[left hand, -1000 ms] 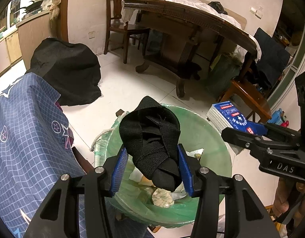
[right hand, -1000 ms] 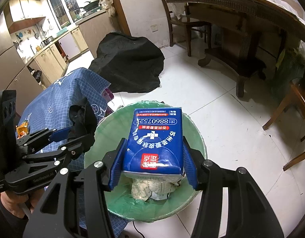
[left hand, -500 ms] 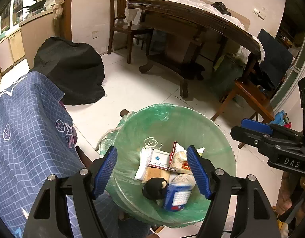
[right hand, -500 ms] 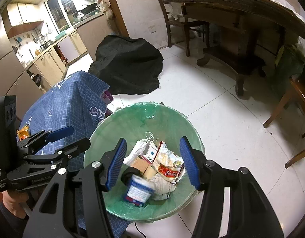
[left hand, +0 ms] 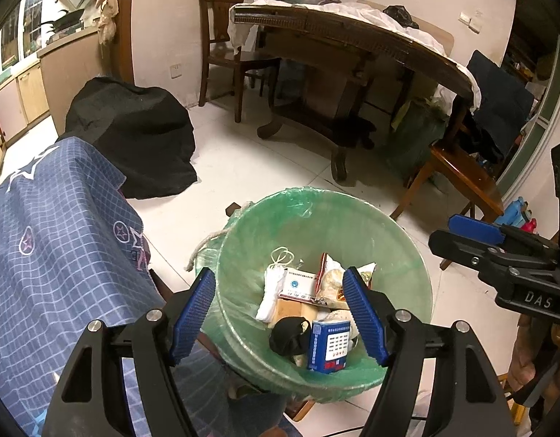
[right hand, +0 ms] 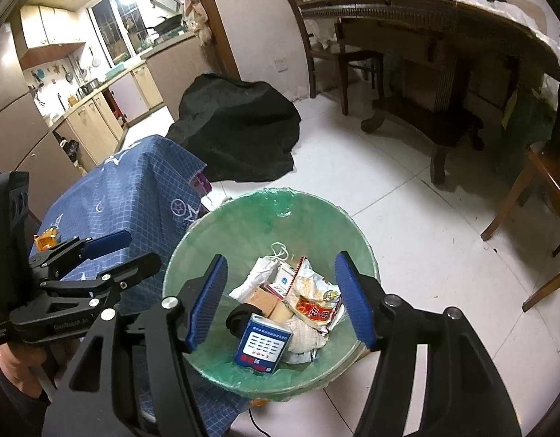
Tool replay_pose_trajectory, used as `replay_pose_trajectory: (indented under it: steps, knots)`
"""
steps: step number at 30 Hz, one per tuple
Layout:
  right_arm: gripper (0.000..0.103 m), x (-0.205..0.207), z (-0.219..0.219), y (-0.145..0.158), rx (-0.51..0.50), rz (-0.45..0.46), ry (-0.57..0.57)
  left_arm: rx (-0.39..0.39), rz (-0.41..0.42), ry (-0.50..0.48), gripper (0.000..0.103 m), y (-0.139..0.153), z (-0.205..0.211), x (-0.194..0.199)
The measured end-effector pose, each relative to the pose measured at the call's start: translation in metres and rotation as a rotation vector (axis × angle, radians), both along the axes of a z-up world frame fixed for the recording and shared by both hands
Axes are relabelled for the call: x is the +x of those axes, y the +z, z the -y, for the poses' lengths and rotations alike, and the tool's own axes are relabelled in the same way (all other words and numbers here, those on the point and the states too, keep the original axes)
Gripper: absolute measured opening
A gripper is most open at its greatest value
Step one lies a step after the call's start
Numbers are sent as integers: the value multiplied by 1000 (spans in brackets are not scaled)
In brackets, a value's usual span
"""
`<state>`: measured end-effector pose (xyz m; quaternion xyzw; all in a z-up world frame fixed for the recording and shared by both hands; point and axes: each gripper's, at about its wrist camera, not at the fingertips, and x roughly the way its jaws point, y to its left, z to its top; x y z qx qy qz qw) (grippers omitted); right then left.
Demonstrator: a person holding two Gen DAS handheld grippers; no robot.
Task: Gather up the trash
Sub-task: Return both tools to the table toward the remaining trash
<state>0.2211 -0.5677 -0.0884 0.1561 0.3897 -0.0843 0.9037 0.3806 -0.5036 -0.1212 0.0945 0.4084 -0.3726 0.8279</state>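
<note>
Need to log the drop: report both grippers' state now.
Left gripper: open, empty, above the green-lined round trash bin.
Right gripper: jaws opening, nothing between them, above the same bin.

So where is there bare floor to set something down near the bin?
White tile lies bare between the green-lined bin, the black cloth heap and the wooden table. Crowded: inside the bin, and beside the blue checked cloth.

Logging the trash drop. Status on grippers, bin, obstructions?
Left gripper open, empty, above the bin. Right gripper empty, jaws opening. Blue packet and black cloth in the bin. Nothing in the way.
</note>
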Motion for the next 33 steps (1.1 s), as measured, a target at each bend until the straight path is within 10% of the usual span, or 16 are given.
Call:
replay_pose_trajectory:
  steps: [14, 33]
  knots:
    - [88, -34, -93, 15, -44, 130, 127, 2, 67, 90, 73, 11, -114, -22]
    - [92, -7, -228, 7, 26, 118, 371, 167, 242, 377, 73, 4, -430, 24]
